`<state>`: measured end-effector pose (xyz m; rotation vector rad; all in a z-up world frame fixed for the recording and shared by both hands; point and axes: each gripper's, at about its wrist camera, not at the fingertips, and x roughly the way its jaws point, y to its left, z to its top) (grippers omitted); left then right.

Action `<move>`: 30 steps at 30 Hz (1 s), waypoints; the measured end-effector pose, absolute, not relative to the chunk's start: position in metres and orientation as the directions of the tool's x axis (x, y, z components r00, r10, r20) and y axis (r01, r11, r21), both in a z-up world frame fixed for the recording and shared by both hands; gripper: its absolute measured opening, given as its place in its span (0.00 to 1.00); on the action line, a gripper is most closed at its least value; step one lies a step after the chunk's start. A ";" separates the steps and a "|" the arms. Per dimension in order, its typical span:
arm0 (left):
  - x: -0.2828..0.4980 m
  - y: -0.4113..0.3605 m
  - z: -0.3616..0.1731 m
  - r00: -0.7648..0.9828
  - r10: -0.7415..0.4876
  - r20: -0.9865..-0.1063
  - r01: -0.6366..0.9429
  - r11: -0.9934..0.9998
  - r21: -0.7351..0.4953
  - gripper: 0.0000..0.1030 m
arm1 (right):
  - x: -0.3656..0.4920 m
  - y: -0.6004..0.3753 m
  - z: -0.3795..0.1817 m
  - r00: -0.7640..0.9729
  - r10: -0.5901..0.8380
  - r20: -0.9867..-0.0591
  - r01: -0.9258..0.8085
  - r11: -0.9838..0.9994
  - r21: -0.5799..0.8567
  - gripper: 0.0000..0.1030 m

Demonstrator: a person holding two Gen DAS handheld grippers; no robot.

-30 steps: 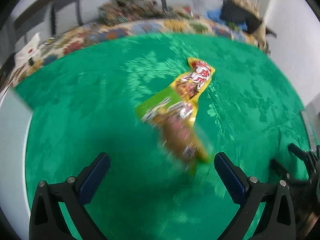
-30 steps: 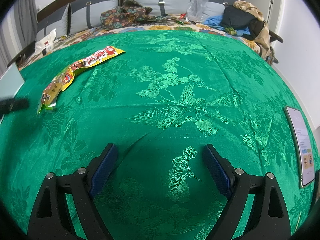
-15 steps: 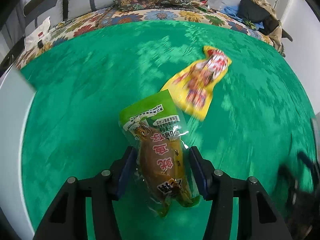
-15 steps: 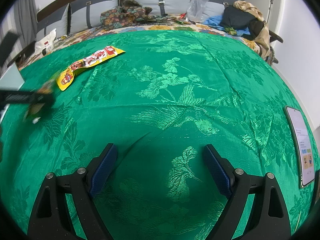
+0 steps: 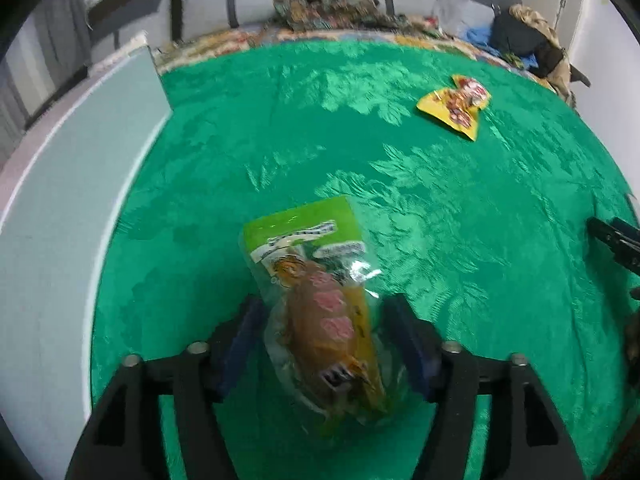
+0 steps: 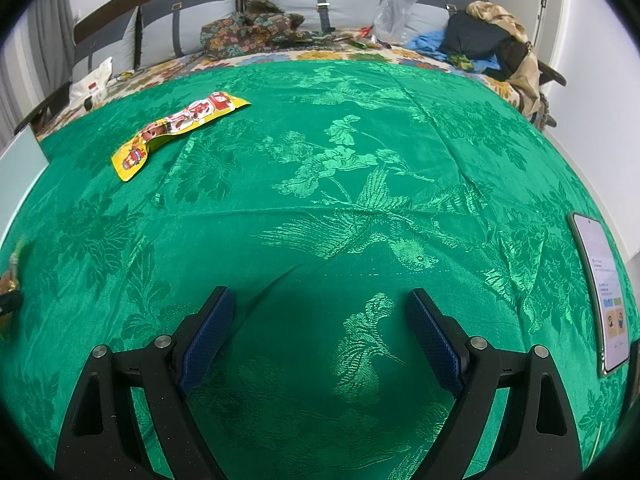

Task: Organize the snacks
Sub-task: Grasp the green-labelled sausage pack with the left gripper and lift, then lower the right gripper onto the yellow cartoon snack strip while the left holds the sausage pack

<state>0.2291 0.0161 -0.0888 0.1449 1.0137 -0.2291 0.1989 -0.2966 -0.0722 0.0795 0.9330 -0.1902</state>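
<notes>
A bright green brocade cloth [image 6: 360, 184], woven with shiny flowers and birds, covers the whole work surface; whether a bed or a counter lies under it cannot be told. Beyond its far edge, along the top of the right wrist frame, runs a floral bedspread [image 6: 320, 56] with grey cushions [image 6: 316, 0] against a dark headboard, a crumpled clear plastic bag [image 6: 394, 8] and a heap of clothes [image 6: 492, 36] at upper right. White walls close the room on the right.

The left claw [image 5: 324, 328] has a green-topped snack pack [image 5: 320, 292] with a brown piece inside between its fingers at lower centre of its frame; its jaws have just been opening, and blur hides whether the blue pads still press on the pack. A pale blue-grey panel [image 5: 72, 200] fills the left side of that view.

The yellow snack pack [image 6: 176, 128] lies flat on the cloth at upper left of the right wrist frame, well apart from both claws. A phone [image 6: 600, 292] with a lit screen lies at the right edge.

The right claw [image 6: 320, 332] hangs over bare cloth, jaws wide apart and holding nothing.
</notes>
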 end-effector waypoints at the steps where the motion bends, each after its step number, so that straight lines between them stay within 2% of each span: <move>1: 0.229 0.018 -0.090 0.520 -0.113 -0.847 0.238 0.971 0.017 0.80 | 0.199 -0.297 -0.072 0.580 -0.128 -0.804 0.197 0.980 -0.014 0.88; 6: 0.233 0.034 -0.098 0.547 -0.098 -0.831 0.167 0.986 -0.007 1.00 | 0.199 -0.296 -0.072 0.580 -0.128 -0.805 0.197 0.980 -0.014 0.88; 18: 0.234 0.033 -0.099 0.574 -0.109 -0.811 0.172 0.985 -0.011 1.00 | 0.198 -0.296 -0.071 0.581 -0.123 -0.805 0.195 0.981 -0.009 0.88; 20: 0.234 0.033 -0.099 0.575 -0.109 -0.811 0.172 0.985 -0.010 1.00 | 0.207 -0.298 -0.069 0.547 -0.115 -0.829 0.193 0.981 -0.009 0.87; 23: 0.235 0.033 -0.099 0.574 -0.108 -0.811 0.172 0.985 -0.010 1.00 | 0.235 -0.295 -0.050 0.561 -0.043 -0.827 0.204 0.975 0.088 0.87; 26: 0.234 0.033 -0.099 0.575 -0.109 -0.811 0.172 0.985 -0.010 1.00 | 0.290 -0.280 -0.032 0.579 0.076 -0.812 0.218 0.945 0.244 0.87; 28: 0.235 0.033 -0.099 0.575 -0.109 -0.811 0.172 0.985 -0.010 1.00 | 0.330 -0.268 -0.034 0.561 0.142 -0.816 0.237 0.917 0.322 0.86; 30: 0.234 0.033 -0.099 0.574 -0.109 -0.811 0.172 0.985 -0.011 1.00 | 0.376 -0.249 -0.047 0.509 0.161 -0.846 0.280 0.898 0.340 0.86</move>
